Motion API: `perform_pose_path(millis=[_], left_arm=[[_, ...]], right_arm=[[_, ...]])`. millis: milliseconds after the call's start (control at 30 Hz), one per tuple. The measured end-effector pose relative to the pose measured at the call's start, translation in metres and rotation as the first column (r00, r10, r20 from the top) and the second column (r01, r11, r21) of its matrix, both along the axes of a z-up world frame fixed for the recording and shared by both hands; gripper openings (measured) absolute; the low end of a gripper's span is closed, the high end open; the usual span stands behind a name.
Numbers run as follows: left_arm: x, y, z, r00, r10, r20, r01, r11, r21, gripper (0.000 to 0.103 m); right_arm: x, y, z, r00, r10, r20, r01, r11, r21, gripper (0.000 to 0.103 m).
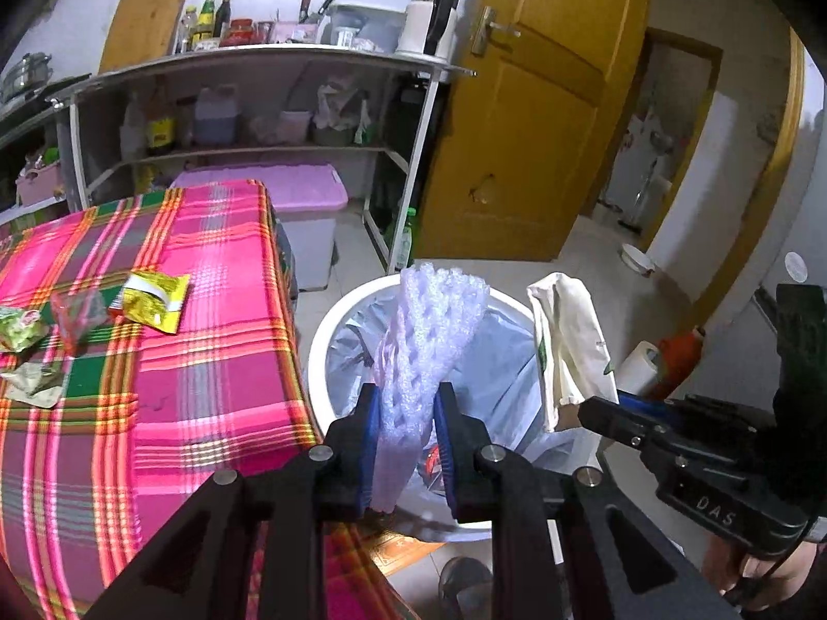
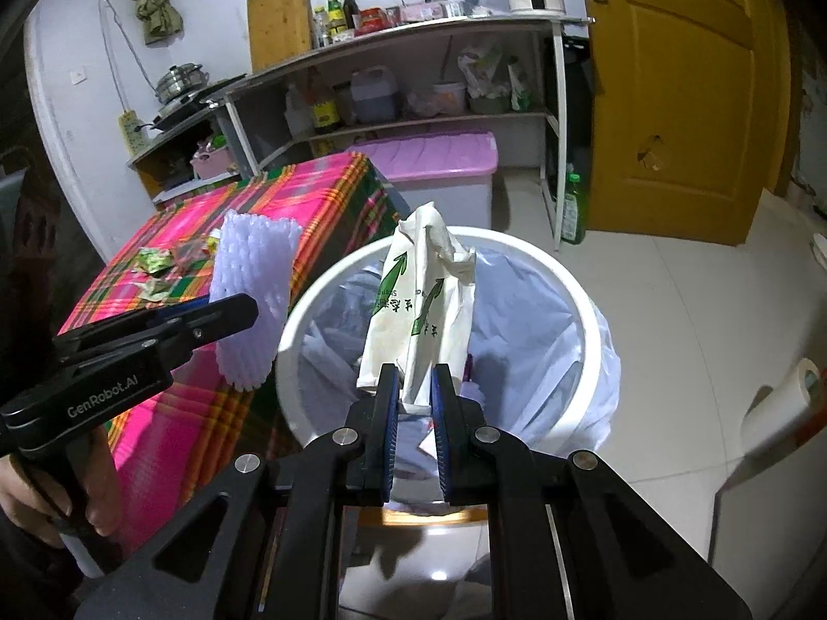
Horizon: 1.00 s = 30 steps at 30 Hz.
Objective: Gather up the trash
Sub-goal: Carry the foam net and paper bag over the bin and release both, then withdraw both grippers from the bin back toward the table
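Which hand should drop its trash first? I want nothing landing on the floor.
Right, probably. The right gripper holds the paper bag squarely over the open bin. The left gripper holds the foam net nearer the bin's table-side rim, so it should move inward first.

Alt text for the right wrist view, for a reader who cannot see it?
The right gripper pinches a crumpled cream bag with green arrows above a white lined trash bin. Beside it, the left gripper holds white foam fruit netting near a pink plaid table strewn with wrappers.
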State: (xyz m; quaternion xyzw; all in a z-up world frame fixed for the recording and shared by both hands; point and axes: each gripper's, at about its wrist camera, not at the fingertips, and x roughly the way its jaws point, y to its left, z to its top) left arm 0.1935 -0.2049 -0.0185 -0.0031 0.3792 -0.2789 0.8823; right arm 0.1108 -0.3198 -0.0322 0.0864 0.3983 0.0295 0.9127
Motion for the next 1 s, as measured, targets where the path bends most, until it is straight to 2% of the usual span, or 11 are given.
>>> perform_pose_path(millis=[67,133,167,233,300,467,633,900,1000], left_arm=[[0.005,-0.005,-0.005,1.000,-0.010,-0.015,0.011,1.000,0.003,0.023],[0.011,-0.007,-0.010,0.999,-0.018,-0.041,0.018,1.000,-0.002,0.030],[0.012,-0.006,-0.012,0.999,-0.018,-0.051,0.018,1.000,-0.010,0.036],[0.015,-0.005,-0.014,0.998,-0.014,-0.055,0.013,1.000,-0.021,0.043],[0.016,-0.004,-0.015,0.998,-0.010,-0.057,0.008,1.000,-0.027,0.043],[0.012,0.003,-0.011,0.999,-0.001,-0.051,-0.001,0.999,-0.042,0.044],[-0.004,0.019,0.005,1.000,0.015,-0.004,-0.015,0.999,-0.045,0.043],[-0.039,0.057,0.027,0.996,0.070,0.057,-0.068,0.997,-0.042,0.043],[-0.051,0.073,0.034,0.993,0.096,0.072,-0.093,0.995,-0.042,0.043]], right_arm=[[0.004,-0.002,-0.004,1.000,-0.001,-0.012,0.001,1.000,0.004,0.013],[0.005,-0.003,-0.006,1.000,-0.001,-0.016,0.002,1.000,0.006,0.015],[0.006,-0.004,-0.007,1.000,-0.003,-0.017,0.003,1.000,0.005,0.015],[0.006,-0.004,-0.008,1.000,-0.004,-0.016,0.004,1.000,0.005,0.025],[0.006,-0.004,-0.007,1.000,-0.005,-0.012,0.005,1.000,0.008,0.029],[0.002,-0.001,0.001,1.000,-0.006,0.007,0.006,1.000,-0.001,0.029],[-0.008,0.010,0.014,0.999,0.015,0.036,-0.015,1.000,-0.011,0.029],[-0.028,0.045,0.039,0.992,0.081,0.097,-0.078,0.996,-0.037,0.030],[-0.036,0.061,0.048,0.986,0.111,0.122,-0.107,0.994,-0.039,0.034]])
